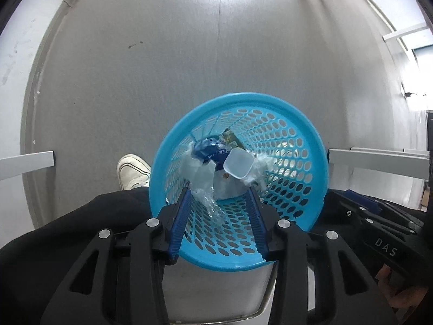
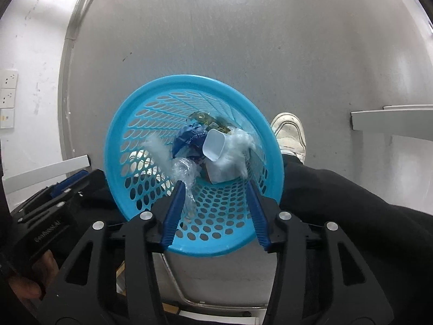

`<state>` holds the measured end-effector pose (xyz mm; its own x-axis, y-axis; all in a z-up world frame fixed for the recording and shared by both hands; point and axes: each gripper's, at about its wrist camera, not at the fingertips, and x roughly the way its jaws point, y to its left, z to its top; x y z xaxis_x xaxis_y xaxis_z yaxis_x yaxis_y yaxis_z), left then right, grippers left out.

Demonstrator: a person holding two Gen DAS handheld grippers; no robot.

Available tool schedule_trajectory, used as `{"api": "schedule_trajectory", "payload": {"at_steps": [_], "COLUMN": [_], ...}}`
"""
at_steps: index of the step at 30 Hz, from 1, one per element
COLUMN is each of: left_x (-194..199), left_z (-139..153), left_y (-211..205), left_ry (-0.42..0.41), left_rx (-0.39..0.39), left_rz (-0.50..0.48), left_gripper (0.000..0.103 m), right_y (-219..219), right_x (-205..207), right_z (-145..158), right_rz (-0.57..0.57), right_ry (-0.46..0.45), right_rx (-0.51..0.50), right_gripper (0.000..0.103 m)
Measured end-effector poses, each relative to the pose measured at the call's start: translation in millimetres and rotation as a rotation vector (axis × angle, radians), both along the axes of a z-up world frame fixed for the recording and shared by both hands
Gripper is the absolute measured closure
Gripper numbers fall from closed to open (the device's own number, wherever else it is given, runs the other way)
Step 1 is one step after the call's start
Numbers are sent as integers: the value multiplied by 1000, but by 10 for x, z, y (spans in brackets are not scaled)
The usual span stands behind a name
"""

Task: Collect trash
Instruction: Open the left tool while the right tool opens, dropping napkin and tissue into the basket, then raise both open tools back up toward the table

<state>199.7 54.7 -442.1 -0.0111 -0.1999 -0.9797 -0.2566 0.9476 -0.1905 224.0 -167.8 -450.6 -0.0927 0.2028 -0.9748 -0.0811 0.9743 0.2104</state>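
Observation:
A blue perforated plastic basket [image 1: 303,146] stands on the grey floor below both grippers; it also shows in the right wrist view [image 2: 130,124]. Inside lie a clear plastic cup [image 1: 238,165] [image 2: 213,145], a crumpled blue wrapper [image 1: 208,150] [image 2: 188,138], a green-yellow packet [image 1: 230,138] [image 2: 205,119] and crumpled clear plastic film [image 1: 205,189] [image 2: 185,173]. My left gripper [image 1: 220,199] is open and empty above the basket mouth. My right gripper [image 2: 215,192] is open and empty above it too.
A person's white shoe [image 1: 134,172] [image 2: 289,134] and black trouser leg [image 1: 81,224] [image 2: 351,200] stand beside the basket. Grey table legs [image 1: 27,162] [image 2: 392,119] lie at the sides. White wall sockets [image 2: 8,92] are on the left wall.

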Motion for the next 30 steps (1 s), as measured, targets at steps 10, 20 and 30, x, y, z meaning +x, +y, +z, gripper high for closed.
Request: {"api": "schedule_trajectory", "payload": {"at_steps": [10, 20, 30], "left_x": [-186, -532, -953], "left_z": [353, 896, 1300], "left_y": [4, 34, 35], "left_ry": [-90, -224, -324], "left_rx": [-1, 57, 10], "left_rz": [26, 18, 14], "left_gripper": [58, 53, 48], "right_y": [52, -18, -78], "right_x": [-257, -706, -1084], "right_z": [539, 1116, 1510], "right_rz": [61, 102, 146], "right_ry": [-156, -299, -414], "right_rx": [-15, 17, -3], "right_gripper": [40, 27, 18]}}
